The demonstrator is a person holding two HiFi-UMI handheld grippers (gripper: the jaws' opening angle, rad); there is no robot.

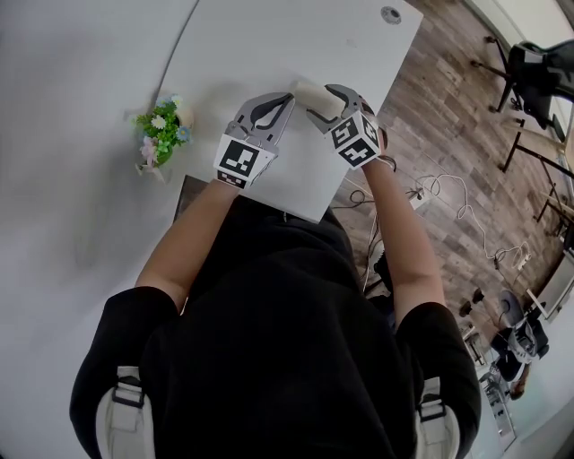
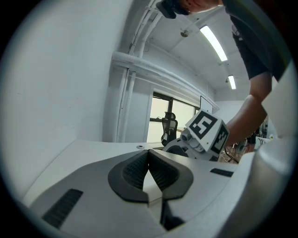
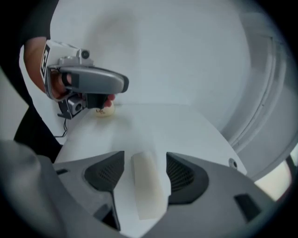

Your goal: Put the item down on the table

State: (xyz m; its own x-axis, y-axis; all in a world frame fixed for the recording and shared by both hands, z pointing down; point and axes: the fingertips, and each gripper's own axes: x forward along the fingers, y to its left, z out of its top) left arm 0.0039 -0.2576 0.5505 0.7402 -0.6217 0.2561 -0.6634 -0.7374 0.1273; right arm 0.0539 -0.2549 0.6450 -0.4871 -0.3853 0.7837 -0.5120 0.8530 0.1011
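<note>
A cream oblong block [image 1: 312, 91] lies on the white table [image 1: 269, 45]. My right gripper [image 1: 321, 104] is open around it. In the right gripper view the block [image 3: 148, 186] sits between the dark pads [image 3: 104, 174], with a clear gap on its left and its right side close to the other pad. My left gripper [image 1: 285, 100] hovers just left of the block, shut with nothing in it. In the left gripper view its pads [image 2: 135, 169] meet at the tips, and the right gripper's marker cube [image 2: 205, 130] shows beyond them.
A small pot of flowers [image 1: 161, 134] stands on the table to the left of the grippers. The table's right edge drops to a wooden floor with cables [image 1: 448, 193]. A round grommet [image 1: 390, 13] sits at the far end of the table.
</note>
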